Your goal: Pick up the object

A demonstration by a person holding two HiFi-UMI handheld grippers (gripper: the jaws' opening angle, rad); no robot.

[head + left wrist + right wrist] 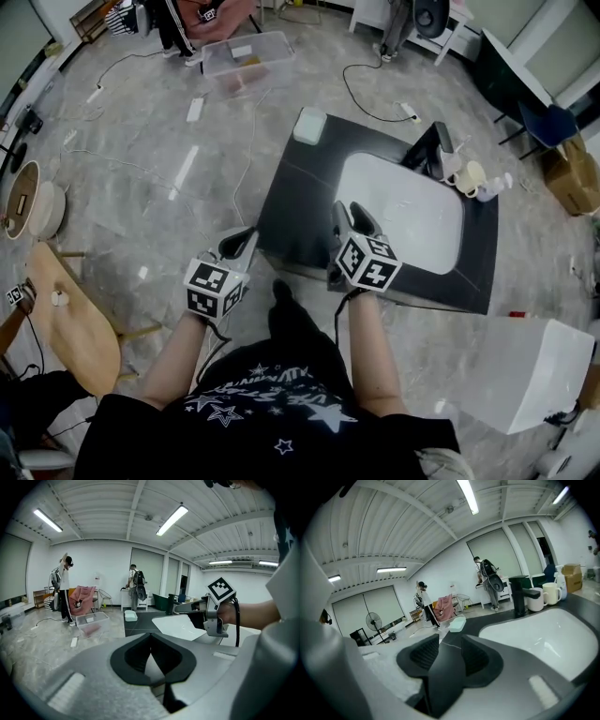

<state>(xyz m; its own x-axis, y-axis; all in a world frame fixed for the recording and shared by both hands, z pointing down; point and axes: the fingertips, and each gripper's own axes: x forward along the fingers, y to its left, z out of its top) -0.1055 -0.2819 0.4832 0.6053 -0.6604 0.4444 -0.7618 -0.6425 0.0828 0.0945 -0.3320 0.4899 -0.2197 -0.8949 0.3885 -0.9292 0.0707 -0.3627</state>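
A pale green box (309, 125) lies on the far left corner of the black table (291, 202); it also shows in the left gripper view as the box (131, 615) and in the right gripper view as the box (458, 624). My left gripper (240, 246) hangs just off the table's near left edge, jaws shut on nothing (151, 645). My right gripper (352, 218) hovers over the near rim of the white sink basin (412, 220), also shut and empty (450, 644). Both are well short of the box.
A black faucet (436, 150) and white mugs (469, 176) stand at the basin's far right. A clear plastic bin (247, 58) and cables lie on the floor beyond. A wooden table (80, 319) is at left, a white box (539, 375) at right. People stand far back.
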